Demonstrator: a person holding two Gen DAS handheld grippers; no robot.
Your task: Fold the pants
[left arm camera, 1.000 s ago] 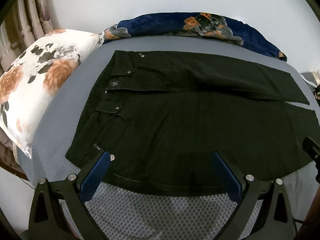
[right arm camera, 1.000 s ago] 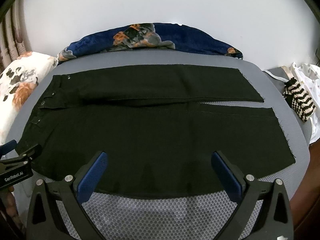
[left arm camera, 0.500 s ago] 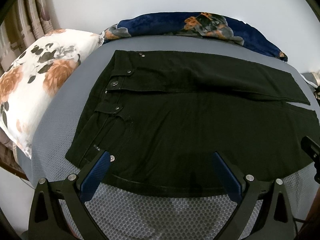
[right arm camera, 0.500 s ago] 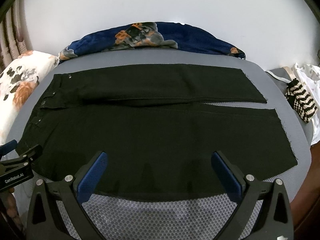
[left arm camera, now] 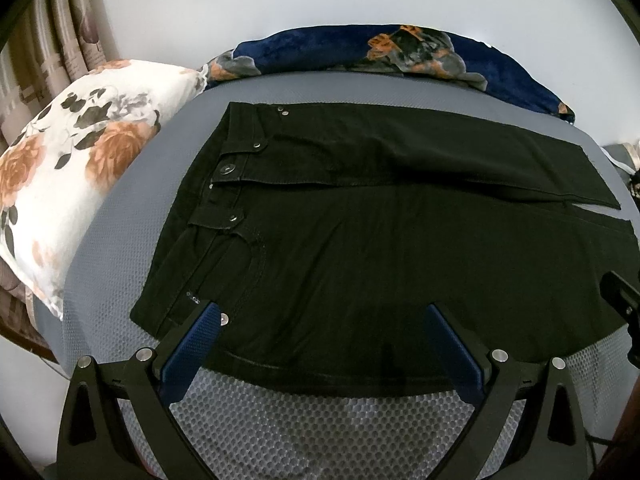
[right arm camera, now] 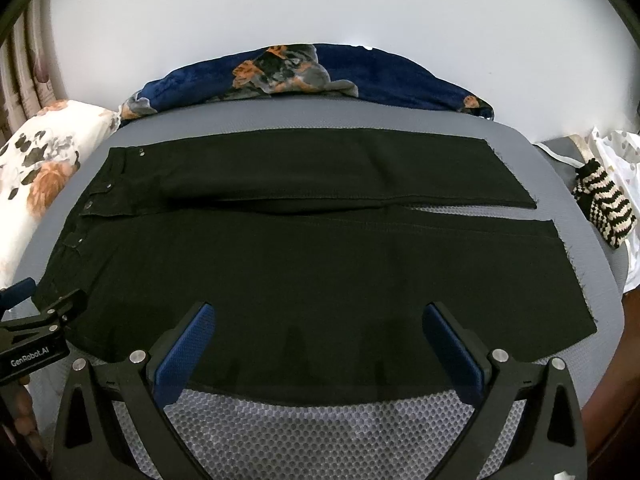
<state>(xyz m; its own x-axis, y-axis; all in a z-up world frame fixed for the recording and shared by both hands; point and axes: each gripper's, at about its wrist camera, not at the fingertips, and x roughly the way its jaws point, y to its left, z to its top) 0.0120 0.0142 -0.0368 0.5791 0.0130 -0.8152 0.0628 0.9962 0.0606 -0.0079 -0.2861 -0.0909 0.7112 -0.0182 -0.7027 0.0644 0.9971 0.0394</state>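
Observation:
Black pants (left arm camera: 360, 240) lie flat across a grey mesh bed cover (left arm camera: 320, 432), waistband to the left, both legs running right side by side. My left gripper (left arm camera: 322, 320) hovers open over the near edge by the waist pocket, nothing between its blue pads. In the right wrist view the same pants (right arm camera: 300, 264) spread out, and my right gripper (right arm camera: 320, 320) stands open over the near leg's edge, empty. The left gripper's body (right arm camera: 36, 336) shows at that view's left edge.
A white floral pillow (left arm camera: 72, 184) lies left of the waistband. A navy floral blanket (left arm camera: 400, 52) is bunched along the far side by the wall. A striped black-and-cream knit item (right arm camera: 604, 208) and white cloth (right arm camera: 620, 148) sit at the right end.
Both grippers have crept slightly forward toward the pants' near edge; the pants lie as before and both stay open.

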